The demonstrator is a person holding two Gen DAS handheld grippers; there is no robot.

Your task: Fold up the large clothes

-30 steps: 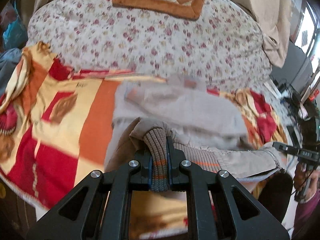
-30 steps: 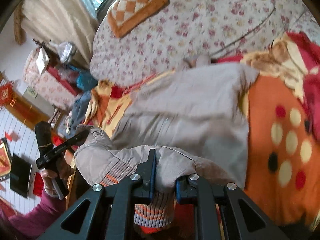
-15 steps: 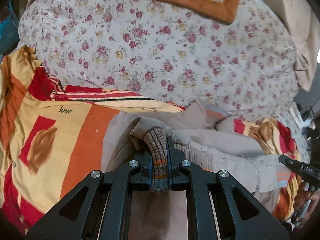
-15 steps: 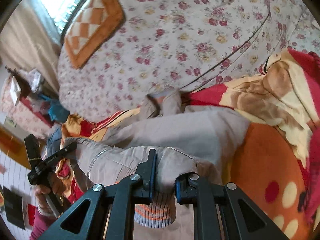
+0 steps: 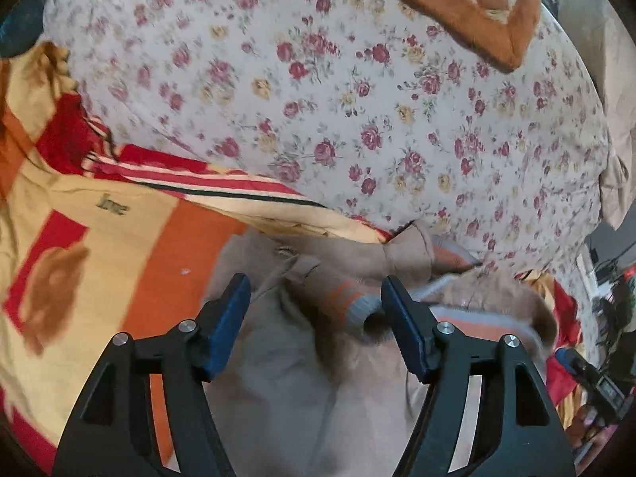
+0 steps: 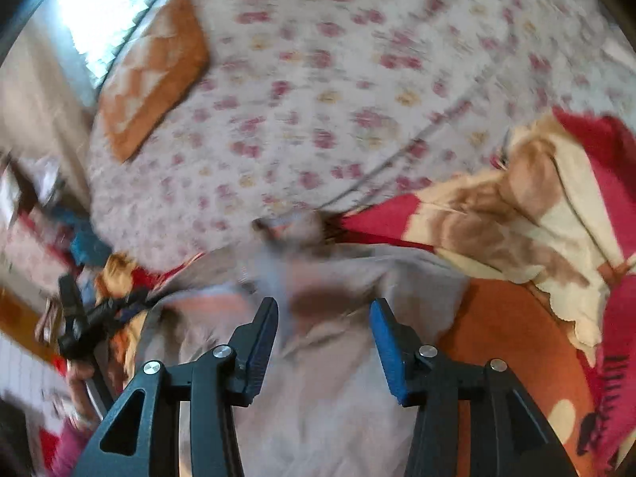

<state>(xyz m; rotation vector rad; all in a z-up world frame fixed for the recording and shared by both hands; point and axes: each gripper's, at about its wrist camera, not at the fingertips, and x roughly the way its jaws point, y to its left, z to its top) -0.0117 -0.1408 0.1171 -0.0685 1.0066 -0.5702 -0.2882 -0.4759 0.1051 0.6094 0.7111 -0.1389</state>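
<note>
Both the left tongs and right tongs had just been opening and stood wide, holding nothing, apparently to drop the beige jacket folded at lower centre on the orange blanket, its ribbed cuff loose between the left pads.

Both grippers: black triangular-cutout arms w/ silver screw heads, blue ribbed pads on fingers. Lower left of right wrist view: pink sleeve, blurred.

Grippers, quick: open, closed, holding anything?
Left gripper: just opened, ribbed cuff loose between its jaws.
Right gripper: just opened above the jacket, holding nothing.
</note>
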